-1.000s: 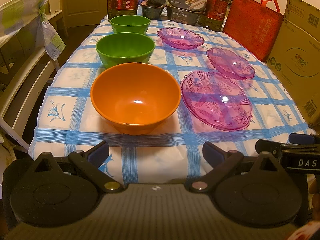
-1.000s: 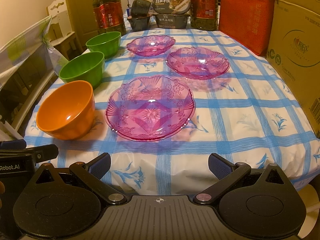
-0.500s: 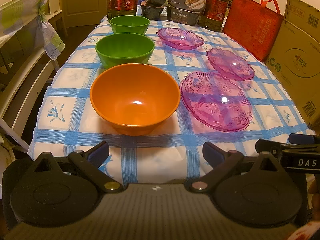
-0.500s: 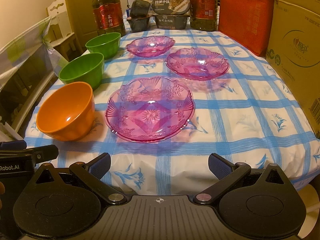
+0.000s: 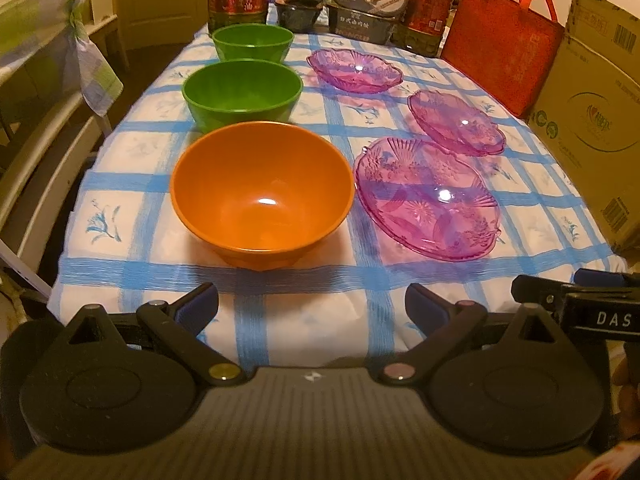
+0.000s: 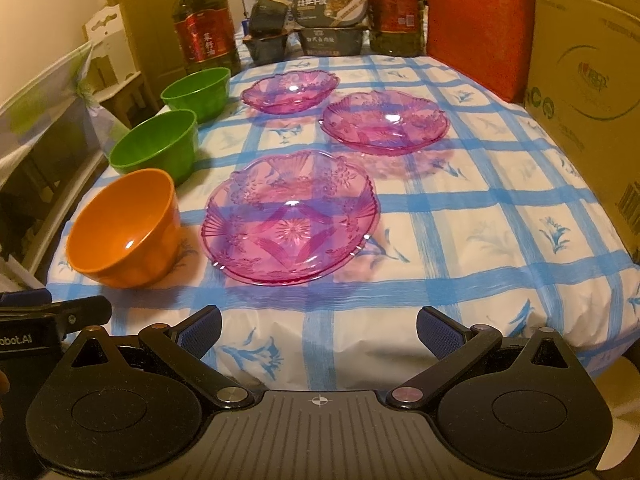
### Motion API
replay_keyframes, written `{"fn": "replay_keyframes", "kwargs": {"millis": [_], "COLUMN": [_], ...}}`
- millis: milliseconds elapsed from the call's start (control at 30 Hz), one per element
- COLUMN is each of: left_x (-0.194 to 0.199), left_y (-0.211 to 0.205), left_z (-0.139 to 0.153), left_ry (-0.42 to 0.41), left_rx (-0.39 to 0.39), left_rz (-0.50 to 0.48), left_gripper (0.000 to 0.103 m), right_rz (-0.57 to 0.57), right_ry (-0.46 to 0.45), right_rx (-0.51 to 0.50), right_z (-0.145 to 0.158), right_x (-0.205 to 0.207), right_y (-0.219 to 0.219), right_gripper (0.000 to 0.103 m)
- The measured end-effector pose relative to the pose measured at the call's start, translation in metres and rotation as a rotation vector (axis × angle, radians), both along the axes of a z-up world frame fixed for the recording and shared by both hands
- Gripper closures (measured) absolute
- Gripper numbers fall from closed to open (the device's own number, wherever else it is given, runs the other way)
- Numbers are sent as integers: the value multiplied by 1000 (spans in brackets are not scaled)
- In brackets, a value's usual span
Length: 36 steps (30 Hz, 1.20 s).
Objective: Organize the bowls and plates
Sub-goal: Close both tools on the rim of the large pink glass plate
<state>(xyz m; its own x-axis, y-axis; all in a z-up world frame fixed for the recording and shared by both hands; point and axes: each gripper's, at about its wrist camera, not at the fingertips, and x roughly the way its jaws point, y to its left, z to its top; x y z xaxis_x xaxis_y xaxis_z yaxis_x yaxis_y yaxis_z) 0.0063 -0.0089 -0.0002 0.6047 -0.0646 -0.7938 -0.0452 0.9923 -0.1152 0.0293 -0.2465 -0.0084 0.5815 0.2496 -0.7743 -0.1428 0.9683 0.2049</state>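
An orange bowl (image 5: 262, 192) (image 6: 124, 228) stands nearest on the left of the table. Behind it stand a middle green bowl (image 5: 242, 92) (image 6: 154, 148) and a far green bowl (image 5: 252, 42) (image 6: 196, 90). Three pink glass plates lie to the right: near (image 5: 426, 196) (image 6: 290, 216), middle (image 5: 456, 122) (image 6: 384, 122), far (image 5: 354, 70) (image 6: 290, 90). My left gripper (image 5: 312, 306) is open and empty at the table's front edge before the orange bowl. My right gripper (image 6: 318, 330) is open and empty before the near plate.
The blue-checked tablecloth (image 6: 480, 216) covers the table. Oil bottles (image 6: 204, 28), food boxes (image 6: 330, 16), a red bag (image 6: 478, 24) and a cardboard box (image 6: 592, 92) line the back and right. A chair with draped cloth (image 5: 52, 64) stands to the left.
Both grippers have edged slightly forward toward the table; the bowls and plates have not moved.
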Motion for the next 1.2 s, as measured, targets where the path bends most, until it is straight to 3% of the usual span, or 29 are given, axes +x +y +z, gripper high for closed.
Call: {"fn": "replay_keyframes", "kwargs": {"millis": [333, 633, 733, 867, 1200], "left_x": [31, 51, 57, 68, 92], "left_y": [-4, -30, -37, -42, -62], "left_z": [-6, -20, -23, -27, -53], "left_ry": [19, 28, 27, 17, 65], "left_rx": [-132, -218, -231, -249, -229], "left_rz": [4, -21, -19, 0, 32], "left_gripper": [5, 15, 19, 26, 55], "right_rz": [-87, -103, -99, -102, -57], "right_ry": [-4, -3, 9, 22, 52], "right_rx": [73, 90, 112, 131, 161], "right_z": [-3, -9, -14, -21, -38], "right_x": [19, 40, 51, 66, 99], "right_y": [-31, -50, -55, -58, -56], "right_gripper": [1, 2, 18, 29, 53]}}
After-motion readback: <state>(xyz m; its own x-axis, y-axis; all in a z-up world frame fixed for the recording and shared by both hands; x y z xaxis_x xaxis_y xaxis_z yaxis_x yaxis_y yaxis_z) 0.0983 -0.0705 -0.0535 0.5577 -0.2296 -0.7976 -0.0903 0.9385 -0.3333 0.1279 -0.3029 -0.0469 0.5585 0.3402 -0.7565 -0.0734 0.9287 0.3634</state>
